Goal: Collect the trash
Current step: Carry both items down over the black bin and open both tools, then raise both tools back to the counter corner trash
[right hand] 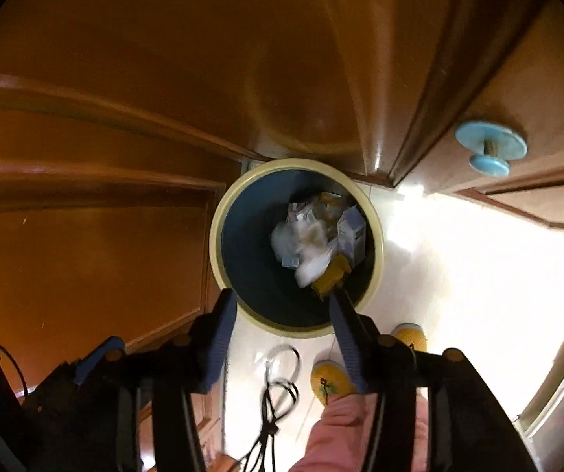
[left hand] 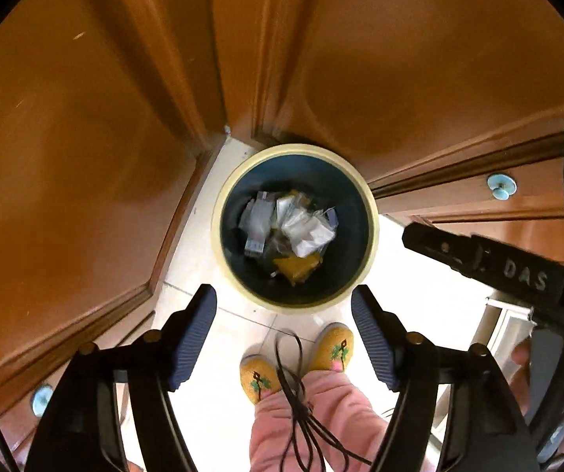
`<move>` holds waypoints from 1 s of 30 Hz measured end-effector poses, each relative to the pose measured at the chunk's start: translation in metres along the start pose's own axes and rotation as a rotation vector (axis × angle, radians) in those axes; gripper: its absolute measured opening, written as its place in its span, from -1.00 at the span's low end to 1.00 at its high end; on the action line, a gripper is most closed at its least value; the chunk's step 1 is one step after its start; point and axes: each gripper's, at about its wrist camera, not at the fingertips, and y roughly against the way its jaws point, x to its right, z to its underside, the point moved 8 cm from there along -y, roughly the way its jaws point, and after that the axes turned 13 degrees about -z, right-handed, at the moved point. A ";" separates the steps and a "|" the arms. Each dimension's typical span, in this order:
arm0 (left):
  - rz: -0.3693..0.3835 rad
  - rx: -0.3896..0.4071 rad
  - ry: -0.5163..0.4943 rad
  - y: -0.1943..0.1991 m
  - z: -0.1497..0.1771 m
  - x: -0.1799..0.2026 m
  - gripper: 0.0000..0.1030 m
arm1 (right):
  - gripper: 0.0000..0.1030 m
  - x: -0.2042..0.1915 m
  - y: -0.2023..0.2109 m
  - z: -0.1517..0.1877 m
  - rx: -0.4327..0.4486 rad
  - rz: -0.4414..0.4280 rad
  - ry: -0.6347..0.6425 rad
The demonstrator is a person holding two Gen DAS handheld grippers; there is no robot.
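Trash (left hand: 290, 232) lies loose in the bin (left hand: 373, 212): light, crumpled wrappers and cartons, I judge, best pinched by an edge. Above the bin, my left gripper (left hand: 284, 334) and right gripper (right hand: 282, 330) gape empty.

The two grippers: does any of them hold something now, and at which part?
Nothing is held. The left gripper and the right gripper both have their jaws open and empty above the trash bin, where the trash already lies.
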 end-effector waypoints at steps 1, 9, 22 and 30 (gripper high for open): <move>0.007 -0.002 0.006 0.003 0.002 -0.001 0.35 | -0.03 -0.003 0.002 0.004 -0.008 0.004 0.012; 0.028 0.015 -0.058 0.060 0.032 0.007 0.39 | -0.03 -0.038 0.045 0.031 -0.014 0.022 0.088; 0.035 0.224 -0.116 0.254 0.051 -0.013 0.53 | -0.03 -0.111 0.206 0.079 0.148 0.043 0.189; 0.096 0.397 -0.140 0.365 0.046 -0.010 0.63 | -0.03 -0.154 0.303 0.097 0.297 0.111 0.296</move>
